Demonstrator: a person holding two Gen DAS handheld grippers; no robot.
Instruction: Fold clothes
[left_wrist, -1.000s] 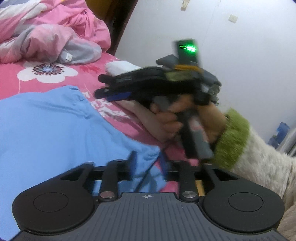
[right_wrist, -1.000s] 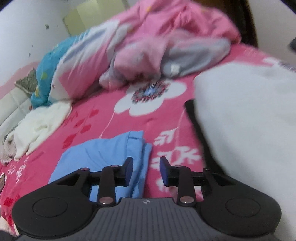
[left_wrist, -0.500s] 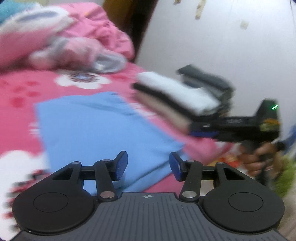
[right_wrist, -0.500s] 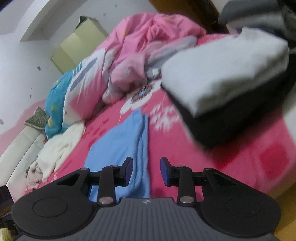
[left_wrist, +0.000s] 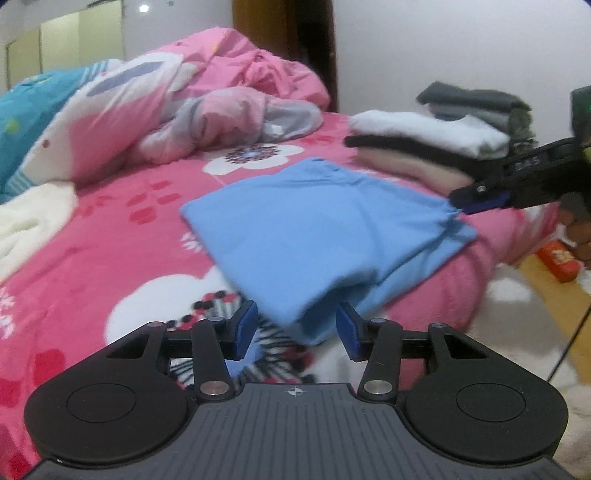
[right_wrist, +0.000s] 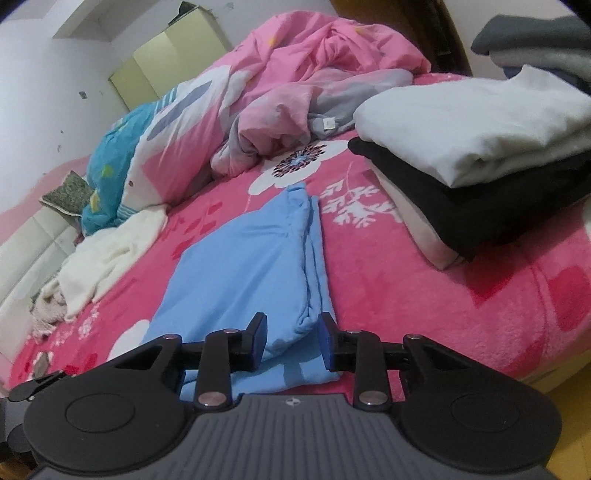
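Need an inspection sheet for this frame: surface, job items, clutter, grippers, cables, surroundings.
Surface: bed with pink floral blanket.
Job's things: blue garment folded flat near the bed edge; folded stack of white, black and pale pieces beside it.
Clutter: crumpled pink quilt, cream fleece, orange box on the floor.
Grippers: left gripper open around the garment's near corner; right gripper open around the other near corner.
Cables: thin dark cable at the right edge of the left view.
Surroundings: white walls, green cabinet, dark door frame.
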